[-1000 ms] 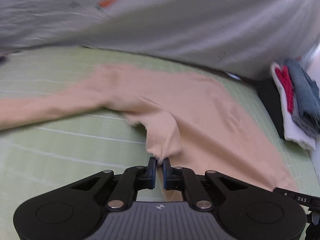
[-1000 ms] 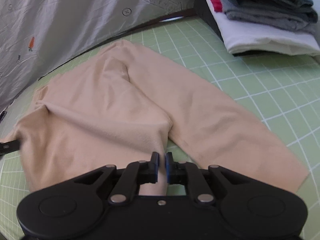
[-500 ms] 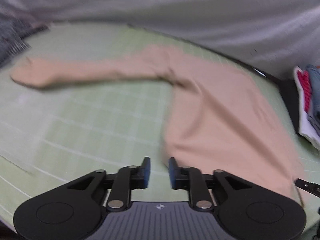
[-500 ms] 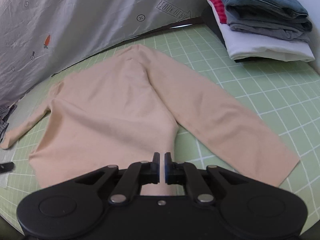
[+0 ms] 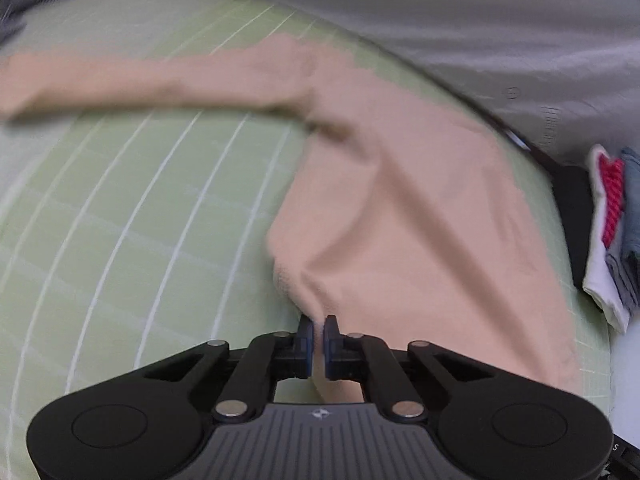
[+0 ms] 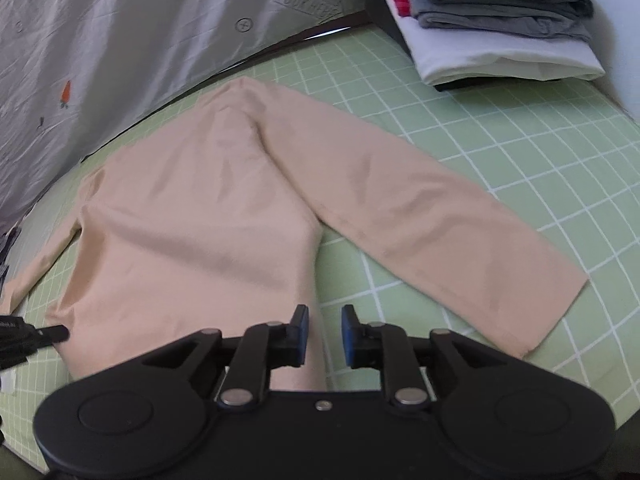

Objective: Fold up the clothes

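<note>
1. While spread flat on the green grid mat (image 6: pixel 500 128), beige long-sleeved top (image 6: pixel 208 216) lies with both sleeves outstretched.
2. Left hand-held gripper (image 5: pixel 319 334): pinched on the top's hem corner.
3. Right hand-held gripper (image 6: pixel 323 334): parted, holding nothing, over the hem.
4. Folded clothes stack (image 6: pixel 496 20): beyond the mat's far right corner.

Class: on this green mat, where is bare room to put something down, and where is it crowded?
Free: green mat between the beige shirt sleeve and the folded pile; also below the left sleeve. Crowded: the shirt's middle and the pile's corner.
</note>
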`<state>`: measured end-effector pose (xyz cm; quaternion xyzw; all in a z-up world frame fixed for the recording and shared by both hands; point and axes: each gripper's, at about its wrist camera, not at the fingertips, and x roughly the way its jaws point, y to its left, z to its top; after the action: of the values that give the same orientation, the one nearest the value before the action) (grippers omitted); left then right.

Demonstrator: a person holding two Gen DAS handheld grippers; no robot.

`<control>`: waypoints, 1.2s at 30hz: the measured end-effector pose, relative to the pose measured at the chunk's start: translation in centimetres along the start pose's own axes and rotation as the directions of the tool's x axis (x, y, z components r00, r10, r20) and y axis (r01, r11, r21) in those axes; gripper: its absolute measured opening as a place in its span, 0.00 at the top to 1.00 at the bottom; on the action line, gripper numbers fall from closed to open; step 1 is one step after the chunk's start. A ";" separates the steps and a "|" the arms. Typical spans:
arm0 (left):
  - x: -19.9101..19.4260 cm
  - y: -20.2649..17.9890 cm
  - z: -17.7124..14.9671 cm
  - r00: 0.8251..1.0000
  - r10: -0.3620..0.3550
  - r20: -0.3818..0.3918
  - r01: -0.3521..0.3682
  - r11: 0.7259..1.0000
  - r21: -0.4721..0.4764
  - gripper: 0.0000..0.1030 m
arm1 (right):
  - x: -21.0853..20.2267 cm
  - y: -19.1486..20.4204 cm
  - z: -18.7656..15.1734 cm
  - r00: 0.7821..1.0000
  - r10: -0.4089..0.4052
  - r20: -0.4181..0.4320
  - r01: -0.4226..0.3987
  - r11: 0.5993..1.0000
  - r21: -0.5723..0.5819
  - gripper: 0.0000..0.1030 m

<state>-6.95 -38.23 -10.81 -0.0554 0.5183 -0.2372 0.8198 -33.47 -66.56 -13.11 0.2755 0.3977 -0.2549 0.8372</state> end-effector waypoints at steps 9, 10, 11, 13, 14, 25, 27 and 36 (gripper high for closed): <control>4.2 -9.4 1.0 0.984 -0.159 -0.080 0.177 0.922 0.343 0.74 | 0.3 -1.4 0.2 0.999 -0.038 0.013 0.036 0.992 0.123 0.82; 5.2 -9.4 0.7 0.976 -0.168 -0.136 0.204 0.927 0.316 0.72 | 0.4 -1.2 0.2 0.999 -0.040 0.015 0.037 0.991 0.127 0.82; 5.8 -9.3 0.5 0.970 -0.168 -0.176 0.214 0.932 0.294 0.72 | 0.5 -0.9 0.2 0.999 -0.041 0.016 0.039 0.991 0.127 0.82; 5.7 -8.8 -0.3 0.968 -0.167 -0.190 0.218 0.931 0.292 0.71 | 0.5 -0.4 0.3 0.999 -0.045 0.015 0.043 0.992 0.119 0.82; 5.2 -8.5 -0.5 0.967 -0.174 -0.184 0.223 0.928 0.299 0.70 | 0.6 -0.3 0.3 0.999 -0.047 0.015 0.045 0.992 0.114 0.82; 1.7 -3.8 0.6 0.988 -0.144 -0.049 0.152 0.965 0.213 0.64 | 1.4 1.3 0.5 0.998 -0.068 -0.014 0.069 0.992 0.106 0.81; 2.6 -3.7 0.3 0.988 -0.127 -0.084 0.142 0.965 0.221 0.64 | 1.6 1.6 0.5 0.997 -0.068 -0.022 0.070 0.993 0.095 0.81; 4.3 -4.6 -1.0 0.987 -0.102 -0.121 0.129 0.959 0.251 0.78 | 1.1 2.0 0.2 0.996 -0.080 -0.025 0.081 0.996 0.045 0.81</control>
<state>-7.86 -44.04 -13.26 0.0342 0.5220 -0.3527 0.7758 -31.47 -65.43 -13.35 0.2812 0.4124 -0.2941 0.8151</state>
